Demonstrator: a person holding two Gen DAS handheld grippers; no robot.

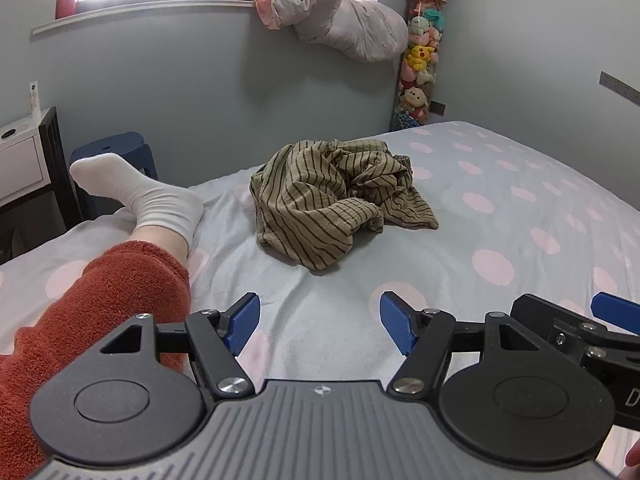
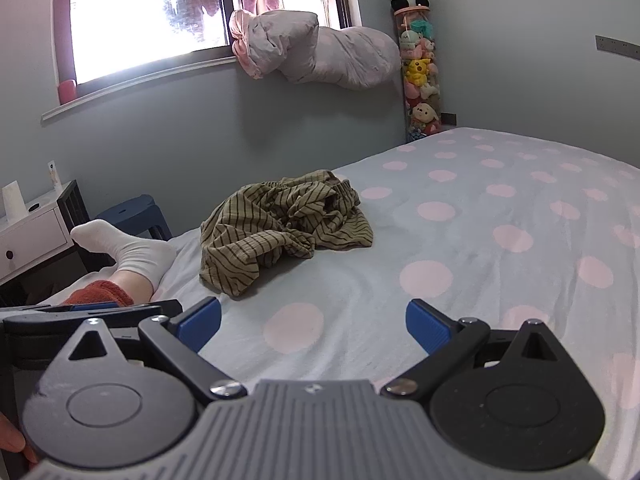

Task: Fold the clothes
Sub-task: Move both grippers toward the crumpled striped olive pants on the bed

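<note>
A crumpled olive garment with dark stripes lies in a loose heap on the bed, toward the bed's far edge by the wall and nearer its left side than its right. The bed wears a pale blue sheet with pink dots. The left hand-held gripper hovers over the near part of the bed with its blue-padded fingers spread wide and nothing between them; it is well apart from the garment. The right hand-held gripper sits just beside it on the right, likewise spread wide and holding nothing, also short of the garment.

At the bed's left edge a leg in a rust-red fleece trouser and a white sock rests on the sheet, the foot pointing toward a dark blue stool. A white bedside cabinet stands past the stool. In the far corner stands a tall clear tube of plush toys.
</note>
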